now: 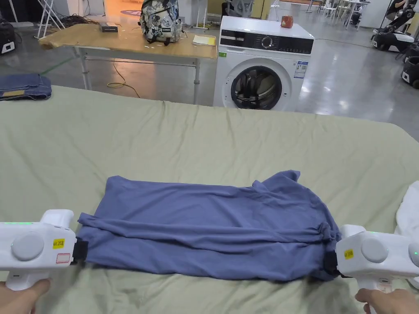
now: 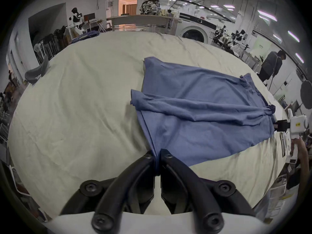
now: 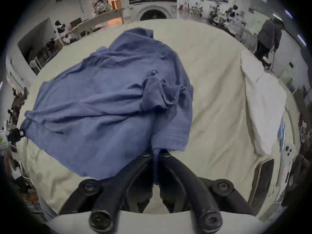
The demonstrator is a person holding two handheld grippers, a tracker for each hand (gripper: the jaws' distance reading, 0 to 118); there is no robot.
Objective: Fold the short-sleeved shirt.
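Observation:
A blue short-sleeved shirt (image 1: 208,229) lies sideways on the pale green bed sheet (image 1: 204,135), its near long edge folded over into a band across the middle. My left gripper (image 1: 80,250) is shut on the shirt's left near corner; in the left gripper view the cloth (image 2: 194,112) runs pinched between the black jaws of the left gripper (image 2: 157,155). My right gripper (image 1: 330,261) is shut on the right near corner by the sleeve. In the right gripper view the sleeve hem (image 3: 170,136) sits just above the closed jaws of the right gripper (image 3: 157,153).
A white garment (image 1: 409,212) lies at the bed's right edge and folded jeans (image 1: 24,86) at the far left corner. Beyond the bed stand a washing machine (image 1: 262,65) and a wooden table (image 1: 122,41) with a backpack (image 1: 160,20). A person (image 2: 271,67) stands off to the right.

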